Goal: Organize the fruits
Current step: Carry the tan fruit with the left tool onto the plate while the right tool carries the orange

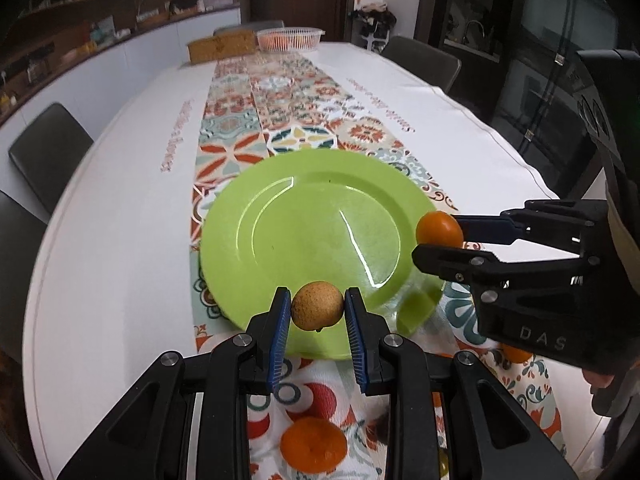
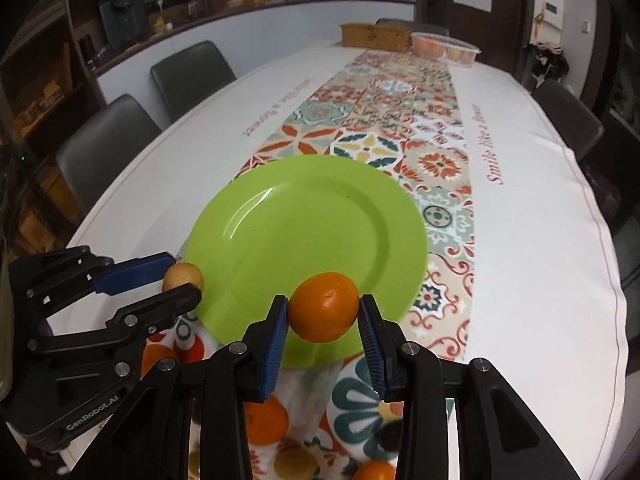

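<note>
Stretching away under a white cloth with a patterned tile runner: a long oval desk. Lying on the runner: a lime-green plate, bare. Hovering over its near rim: left gripper, jaws clamping a small tan, rough-skinned round fruit. Hanging over the plate's right edge: right gripper, jaws clamping an orange tangerine. Resting loose on the runner below the grippers: another tangerine.
</note>
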Available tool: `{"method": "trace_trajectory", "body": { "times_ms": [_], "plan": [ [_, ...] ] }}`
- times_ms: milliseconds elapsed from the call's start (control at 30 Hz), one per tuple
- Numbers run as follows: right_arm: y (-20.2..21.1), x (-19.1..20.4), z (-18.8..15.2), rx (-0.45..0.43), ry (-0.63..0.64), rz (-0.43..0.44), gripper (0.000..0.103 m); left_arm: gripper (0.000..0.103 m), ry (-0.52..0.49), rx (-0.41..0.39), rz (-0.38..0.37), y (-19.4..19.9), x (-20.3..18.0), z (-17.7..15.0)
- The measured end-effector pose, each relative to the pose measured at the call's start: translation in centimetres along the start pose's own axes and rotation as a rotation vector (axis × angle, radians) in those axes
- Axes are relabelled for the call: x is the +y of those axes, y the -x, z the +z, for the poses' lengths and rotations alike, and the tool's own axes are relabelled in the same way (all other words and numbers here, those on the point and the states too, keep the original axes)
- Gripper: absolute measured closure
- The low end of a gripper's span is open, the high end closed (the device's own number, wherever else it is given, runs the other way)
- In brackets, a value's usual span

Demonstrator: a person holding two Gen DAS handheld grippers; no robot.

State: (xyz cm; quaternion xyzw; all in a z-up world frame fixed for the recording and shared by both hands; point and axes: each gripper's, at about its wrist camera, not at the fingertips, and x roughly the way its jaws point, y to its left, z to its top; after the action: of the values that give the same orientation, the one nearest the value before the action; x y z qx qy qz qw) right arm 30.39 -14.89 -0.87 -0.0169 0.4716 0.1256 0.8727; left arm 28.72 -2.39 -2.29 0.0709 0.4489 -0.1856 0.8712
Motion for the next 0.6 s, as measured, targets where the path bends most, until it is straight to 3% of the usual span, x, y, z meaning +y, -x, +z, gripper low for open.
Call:
{"method": "trace_trajectory", "body": {
  "times_ms": [200,433,600],
  "plan": [
    [-2.4,-0.6,0.6,0.073,-0.034,0.034,0.066,0.075,0.006,0.053,-0.010,-1.9,0.6,0.8],
    [-3.2,-0.8,0.7,0.093,-0.037,0.026,0.066,0.075,-0.001,0.061,-0.006,-2.4,0.5,1.1],
    [-2.8,-1.2,0.5,0.084,-0.051,0.026,0.065,0.066,-0.005,0.041,0.014,-1.9,0.5,1.2]
  ]
}}
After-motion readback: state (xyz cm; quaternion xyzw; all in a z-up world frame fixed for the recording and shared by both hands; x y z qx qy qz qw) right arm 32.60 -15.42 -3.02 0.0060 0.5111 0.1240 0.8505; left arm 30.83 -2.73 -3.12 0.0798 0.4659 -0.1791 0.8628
